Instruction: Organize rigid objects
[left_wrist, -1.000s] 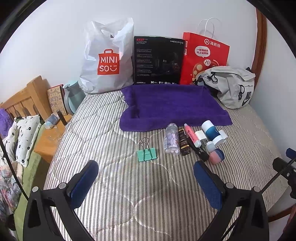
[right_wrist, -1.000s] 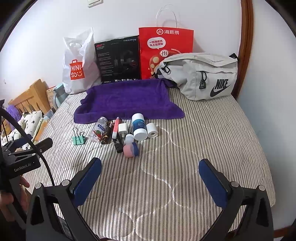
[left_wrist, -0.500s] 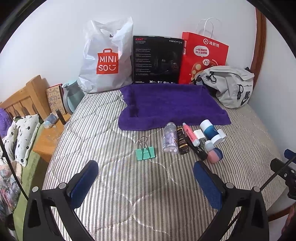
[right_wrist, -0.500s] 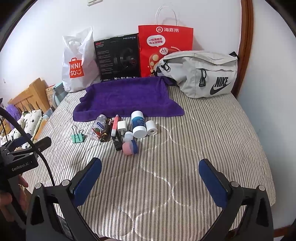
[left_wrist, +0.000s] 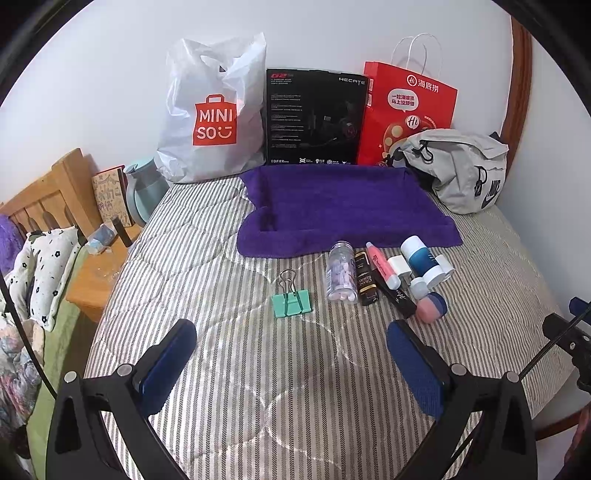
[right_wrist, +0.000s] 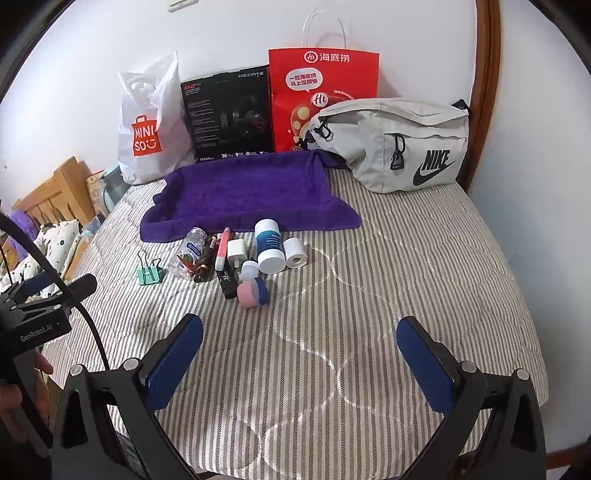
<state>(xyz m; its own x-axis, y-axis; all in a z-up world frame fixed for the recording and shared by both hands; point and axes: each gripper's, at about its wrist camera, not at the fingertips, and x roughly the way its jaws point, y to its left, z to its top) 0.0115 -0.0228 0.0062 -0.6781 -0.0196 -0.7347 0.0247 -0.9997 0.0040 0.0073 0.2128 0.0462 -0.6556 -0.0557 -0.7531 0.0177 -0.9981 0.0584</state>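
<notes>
Several small rigid items lie in a row on the striped bed in front of a purple towel (left_wrist: 343, 206) (right_wrist: 247, 192): a green binder clip (left_wrist: 291, 301) (right_wrist: 149, 273), a clear pill bottle (left_wrist: 340, 271) (right_wrist: 189, 254), a dark tube (left_wrist: 365, 282), a pink marker (left_wrist: 382, 266) (right_wrist: 222, 249), a white charger (right_wrist: 236, 252), a blue-and-white bottle (left_wrist: 421, 260) (right_wrist: 269, 245), a white roll (right_wrist: 295, 253) and a pink-and-blue ball (left_wrist: 431, 307) (right_wrist: 253, 291). My left gripper (left_wrist: 291, 363) is open and empty, short of the clip. My right gripper (right_wrist: 299, 360) is open and empty, short of the ball.
At the wall stand a white MINISO bag (left_wrist: 210, 110), a black box (left_wrist: 314, 118), a red paper bag (left_wrist: 406, 107) and a grey Nike pouch (right_wrist: 399, 144). A wooden headboard (left_wrist: 44, 199), a nightstand and a teal kettle (left_wrist: 142, 188) are left of the bed.
Both grippers have drifted slightly; the items sit a little higher and farther in both views. Both stay open and empty. Nothing on the bed moved.
</notes>
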